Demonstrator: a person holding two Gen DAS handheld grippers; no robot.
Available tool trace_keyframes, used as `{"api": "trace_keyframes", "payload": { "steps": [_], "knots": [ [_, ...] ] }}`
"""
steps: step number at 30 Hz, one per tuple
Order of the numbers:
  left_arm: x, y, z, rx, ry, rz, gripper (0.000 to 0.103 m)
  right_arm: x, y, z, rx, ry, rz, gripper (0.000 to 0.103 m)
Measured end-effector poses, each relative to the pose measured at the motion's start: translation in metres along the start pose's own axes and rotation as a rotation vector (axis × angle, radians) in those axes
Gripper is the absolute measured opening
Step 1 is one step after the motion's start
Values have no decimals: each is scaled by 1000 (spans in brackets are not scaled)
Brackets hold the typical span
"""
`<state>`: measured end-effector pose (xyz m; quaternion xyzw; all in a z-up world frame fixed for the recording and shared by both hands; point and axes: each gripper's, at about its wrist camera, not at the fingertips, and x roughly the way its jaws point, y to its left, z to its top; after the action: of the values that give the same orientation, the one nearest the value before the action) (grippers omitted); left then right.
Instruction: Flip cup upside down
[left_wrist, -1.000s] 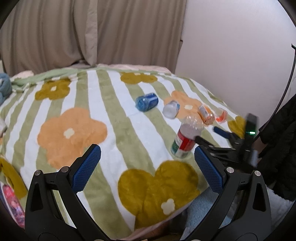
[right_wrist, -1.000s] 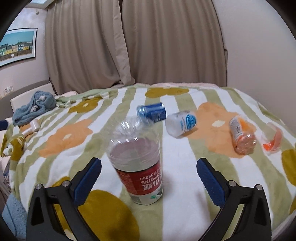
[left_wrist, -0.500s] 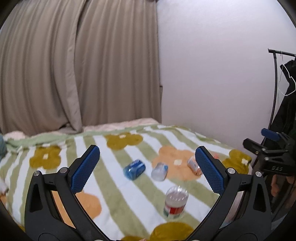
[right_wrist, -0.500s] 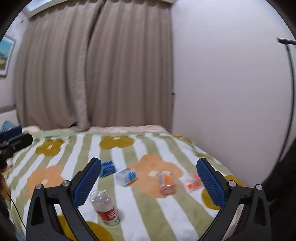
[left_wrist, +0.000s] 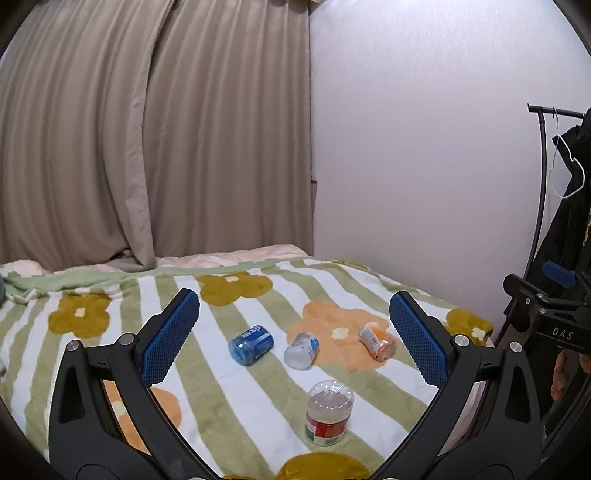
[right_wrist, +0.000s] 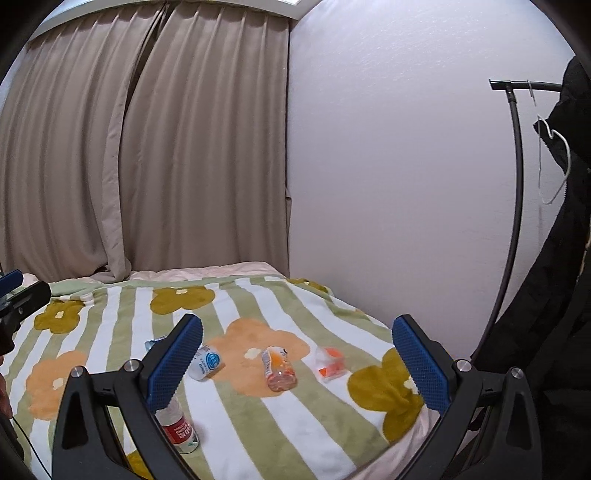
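Observation:
The clear plastic cup with a red label stands on the striped flower blanket near its front edge, closed domed end up. In the right wrist view the same cup is half hidden behind my right gripper's left finger. My left gripper is open and empty, held well back from the cup and above it. My right gripper is also open and empty, off to the right of the cup and far from it.
A blue cup, a whitish cup and an orange cup lie on their sides behind the red one. A small orange-red cup lies further right. A clothes rack with a dark coat stands at the right by the wall.
Both grippers have drawn back and up from the bed, so the cups look smaller. The red-label cup stays standing where the right gripper had been around it.

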<state>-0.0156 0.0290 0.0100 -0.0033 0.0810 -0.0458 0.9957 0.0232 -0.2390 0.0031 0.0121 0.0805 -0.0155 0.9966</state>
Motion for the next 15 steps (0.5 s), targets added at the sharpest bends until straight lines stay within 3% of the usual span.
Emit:
{"api": "trace_keyframes", "payload": {
  "steps": [15],
  "knots": [
    [1, -12, -4, 26, -9, -15, 103, 1, 0, -2, 3, 13, -15, 103]
  ]
}}
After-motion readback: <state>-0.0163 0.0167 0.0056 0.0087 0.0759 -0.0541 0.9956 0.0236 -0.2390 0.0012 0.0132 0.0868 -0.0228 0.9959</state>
